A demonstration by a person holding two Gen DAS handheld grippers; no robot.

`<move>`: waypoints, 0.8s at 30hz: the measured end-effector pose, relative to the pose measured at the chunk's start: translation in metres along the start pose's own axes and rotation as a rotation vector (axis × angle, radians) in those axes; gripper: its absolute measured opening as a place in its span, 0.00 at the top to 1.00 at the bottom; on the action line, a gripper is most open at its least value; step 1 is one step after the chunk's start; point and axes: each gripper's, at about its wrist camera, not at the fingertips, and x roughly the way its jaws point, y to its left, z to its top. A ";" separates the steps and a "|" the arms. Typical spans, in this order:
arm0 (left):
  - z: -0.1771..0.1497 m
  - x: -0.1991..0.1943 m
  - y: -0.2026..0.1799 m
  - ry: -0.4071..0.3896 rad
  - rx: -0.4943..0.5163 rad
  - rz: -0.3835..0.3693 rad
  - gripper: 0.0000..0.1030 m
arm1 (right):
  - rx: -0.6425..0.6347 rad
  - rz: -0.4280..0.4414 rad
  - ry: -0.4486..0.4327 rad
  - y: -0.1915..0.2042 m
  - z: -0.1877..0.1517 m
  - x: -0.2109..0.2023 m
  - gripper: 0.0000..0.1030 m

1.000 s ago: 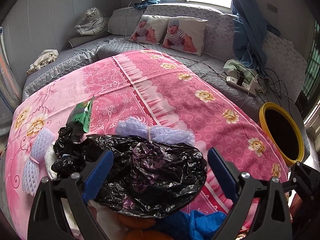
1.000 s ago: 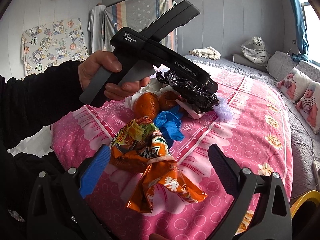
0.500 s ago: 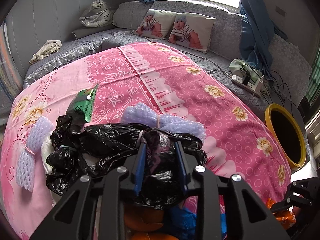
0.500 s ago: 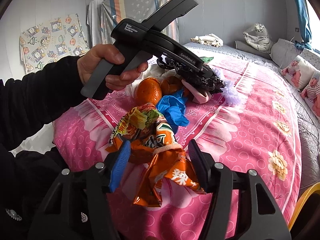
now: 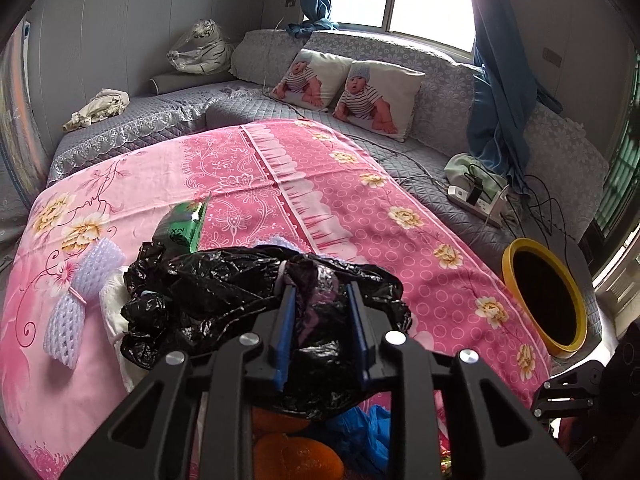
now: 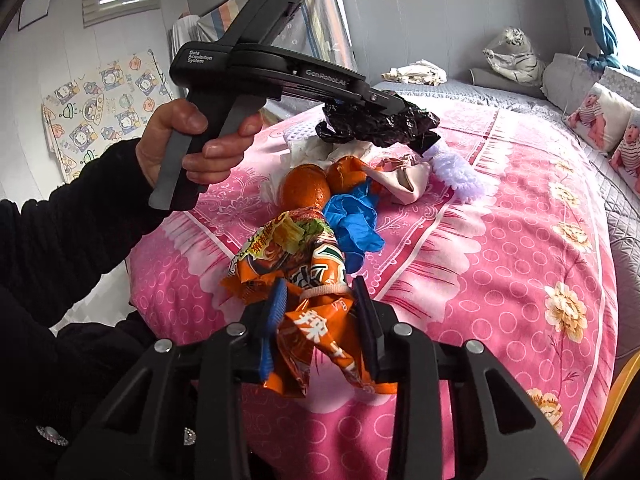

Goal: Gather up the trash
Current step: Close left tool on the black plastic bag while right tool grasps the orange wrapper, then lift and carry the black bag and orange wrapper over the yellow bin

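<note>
Left gripper fingers pinching black bag; right gripper fingers, just closing, clamped on orange wrapper; yellow-rimmed bin beside bed, contents unseen.

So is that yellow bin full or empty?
Cannot tell: the yellow bin shows only a dark inside.

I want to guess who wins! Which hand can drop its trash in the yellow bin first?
Probably the left. Its gripper is shut on the black bag, already raised above the bed, and the bin shows openly in its view. The right gripper's jaws have just been closing on the orange wrapper, which seems not yet raised.
</note>
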 end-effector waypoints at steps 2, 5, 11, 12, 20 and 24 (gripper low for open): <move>0.001 -0.013 0.001 -0.030 -0.012 -0.003 0.77 | 0.016 0.009 -0.024 -0.001 0.003 -0.007 0.70; 0.003 -0.032 0.001 -0.074 -0.021 -0.002 0.77 | 0.035 0.013 -0.053 -0.001 0.007 -0.019 0.70; 0.006 -0.060 0.000 -0.135 -0.032 0.002 0.77 | 0.049 -0.014 -0.080 -0.002 0.010 -0.035 0.69; 0.006 -0.064 0.001 -0.143 -0.036 0.003 0.77 | 0.053 -0.020 -0.083 -0.003 0.010 -0.037 0.69; 0.007 -0.082 -0.001 -0.179 -0.052 -0.002 0.77 | 0.104 -0.100 -0.098 -0.010 0.007 -0.053 0.69; 0.006 -0.087 -0.007 -0.191 -0.039 -0.007 0.77 | 0.154 -0.139 -0.110 -0.023 0.006 -0.059 0.69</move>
